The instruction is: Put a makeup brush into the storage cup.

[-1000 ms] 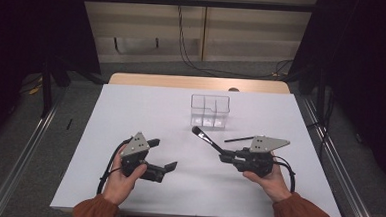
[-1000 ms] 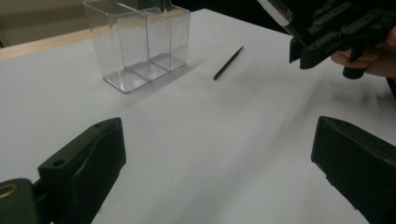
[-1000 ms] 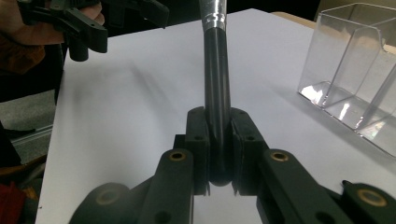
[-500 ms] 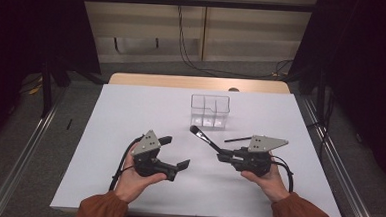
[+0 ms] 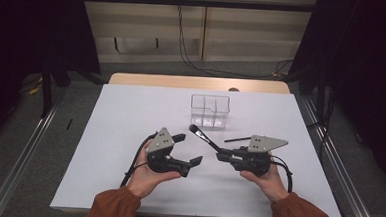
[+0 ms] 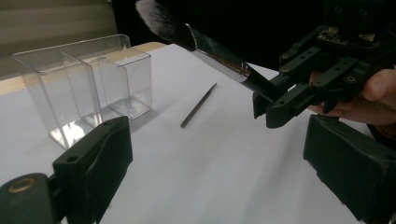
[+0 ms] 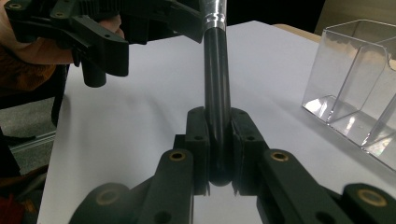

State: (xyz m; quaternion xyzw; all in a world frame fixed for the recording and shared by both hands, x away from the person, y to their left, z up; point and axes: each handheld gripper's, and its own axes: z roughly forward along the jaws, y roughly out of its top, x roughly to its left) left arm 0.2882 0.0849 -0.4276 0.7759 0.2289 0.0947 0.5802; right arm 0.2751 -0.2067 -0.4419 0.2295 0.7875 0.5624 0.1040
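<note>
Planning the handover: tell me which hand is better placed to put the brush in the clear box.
Right. The right gripper is shut on the brush, whose bristles point toward the clear box. The left gripper is open, holds nothing, and its jaws have just been closing slightly.

The brush (image 6: 219, 51) has a glossy black handle, a shiny metal collar and soft, fluffy dark bristles with pale tips. The organizer box (image 5: 210, 110) is clear, smooth plastic with glossy, reflective walls. The thin stick (image 6: 198, 106) looks matt dark grey. The table (image 5: 131, 110) carries a smooth, matt white cover like paper, with a bare wooden strip at its far edge. The right gripper (image 7: 219, 140) and the left gripper (image 6: 224, 172) have matt black plastic jaws with brass-coloured metal rivets.
</note>
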